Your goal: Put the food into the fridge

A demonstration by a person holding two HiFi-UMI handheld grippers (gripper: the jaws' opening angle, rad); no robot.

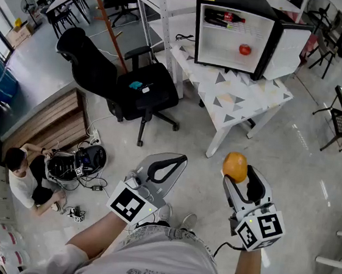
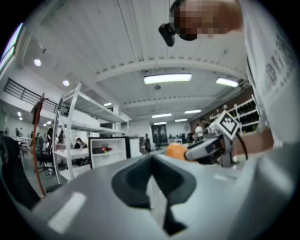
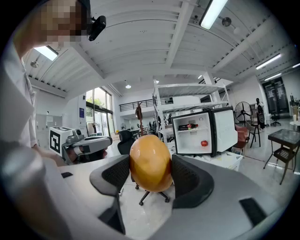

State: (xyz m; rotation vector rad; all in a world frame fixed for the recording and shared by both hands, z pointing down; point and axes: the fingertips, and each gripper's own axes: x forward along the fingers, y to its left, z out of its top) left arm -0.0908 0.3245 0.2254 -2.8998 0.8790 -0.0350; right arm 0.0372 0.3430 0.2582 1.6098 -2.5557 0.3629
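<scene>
Head view first: the right gripper point(image 1: 237, 176) is pinching an orange fruit point(image 1: 235, 166) between its pads, so the jaws are standing wide around it. It's being held out over the shiny floor, well apart from the fridge point(image 1: 232, 30). That little black fridge is sitting on a white table point(image 1: 237, 98) with its door hanging open. A red round thing point(image 1: 245, 49) is lying on the lower level and a bottle point(image 1: 224, 16) is lying up top. The left gripper point(image 1: 177, 160) is hanging beside the right one, carrying nothing. A black office chair point(image 1: 128, 82) is standing near the table.

Left gripper view: the jaws are pressing together with nothing between them. Off to the right, the fruit is poking out of the other gripper, and the fridge is showing in the distance.

Right gripper view: both dark pads are squeezing the fruit's sides. It's smooth and orange-yellow, maybe an orange or a mango; I can't really tell at this blur. The open fridge is sitting just past it in the background.
</scene>
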